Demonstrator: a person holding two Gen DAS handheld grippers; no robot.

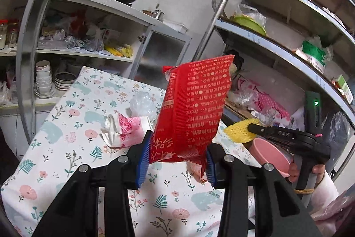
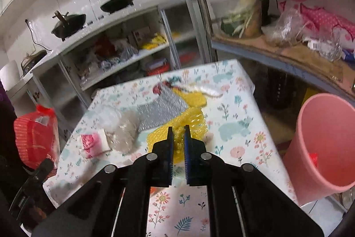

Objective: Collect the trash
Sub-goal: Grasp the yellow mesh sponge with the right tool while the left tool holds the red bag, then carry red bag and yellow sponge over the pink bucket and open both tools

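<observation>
My left gripper [image 1: 176, 157] is shut on a red snack bag [image 1: 190, 108] and holds it upright above the floral table [image 1: 73, 117]. The bag also shows at the left of the right wrist view [image 2: 35, 137]. My right gripper [image 2: 178, 137] is shut on a yellow foam net [image 2: 188, 123] and holds it over the table; the net also shows in the left wrist view [image 1: 240, 131]. A pink bin [image 2: 321, 148] stands right of the table; its rim shows in the left wrist view [image 1: 270, 153]. A pink-and-white wrapper [image 1: 124, 130] and a crumpled clear bag [image 1: 142, 104] lie on the table.
A silver foil wrapper [image 2: 162, 108], more yellow netting [image 2: 193, 97] and a white wrapper [image 2: 208, 90] lie at the table's far end. Metal shelves [image 1: 277, 41] with clutter stand to the right. A counter cabinet [image 1: 93, 3] with pans stands behind.
</observation>
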